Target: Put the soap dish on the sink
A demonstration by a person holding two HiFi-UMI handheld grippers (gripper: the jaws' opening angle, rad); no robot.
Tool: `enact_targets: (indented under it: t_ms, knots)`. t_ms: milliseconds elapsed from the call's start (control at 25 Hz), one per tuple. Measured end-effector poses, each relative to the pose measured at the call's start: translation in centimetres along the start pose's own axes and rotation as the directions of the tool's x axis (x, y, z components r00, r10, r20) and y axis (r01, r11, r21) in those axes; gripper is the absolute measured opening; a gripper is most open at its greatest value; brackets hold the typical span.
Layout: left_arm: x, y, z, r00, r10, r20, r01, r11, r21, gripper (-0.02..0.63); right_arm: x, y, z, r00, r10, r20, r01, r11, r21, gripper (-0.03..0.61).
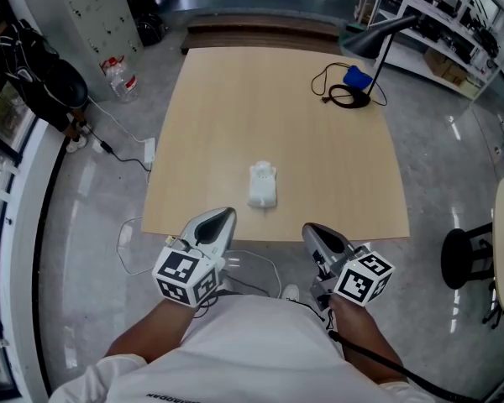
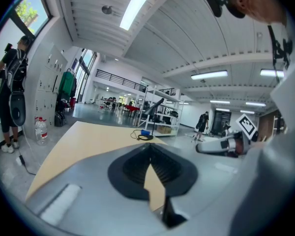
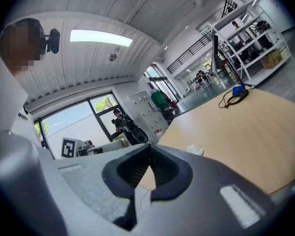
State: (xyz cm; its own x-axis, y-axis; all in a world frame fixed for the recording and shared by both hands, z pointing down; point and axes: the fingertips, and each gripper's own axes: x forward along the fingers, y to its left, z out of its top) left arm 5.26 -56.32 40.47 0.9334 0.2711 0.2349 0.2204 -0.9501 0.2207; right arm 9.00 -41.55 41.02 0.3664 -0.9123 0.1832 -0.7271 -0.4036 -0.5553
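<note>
Only the head view shows the soap dish (image 1: 263,185) whole, on the surface (image 1: 235,99).
Left tool (image 1: 225,214) and right tool (image 1: 307,227) pressed together, empty, touching nothing.

White T-shirt (image 1: 260,342); grey left gripper (image 1: 227,213) and right gripper (image 1: 310,228) bear black-and-white marker cubes (image 1: 185,274) (image 1: 363,280).

A pale wooden table (image 1: 235,116) stands on a grey floor (image 1: 454,175). A white soap dish (image 1: 263,185) lies near its near edge, about midway along. At the far right corner stands a black lamp (image 1: 374,39), with a coiled black cable (image 1: 326,82) and a blue thing (image 1: 358,76) beside its base.
</note>
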Motion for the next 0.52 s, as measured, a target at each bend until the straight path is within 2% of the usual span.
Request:
enact_targets:
  t_ms: [520]
  knots:
    - [0.07,0.31,0.56,1.000,-0.002,0.010,0.002,1.000,0.004,0.009,0.36,0.15,0.26,1.000,0.005,-0.009,-0.005,1.000,-0.011,0.000]
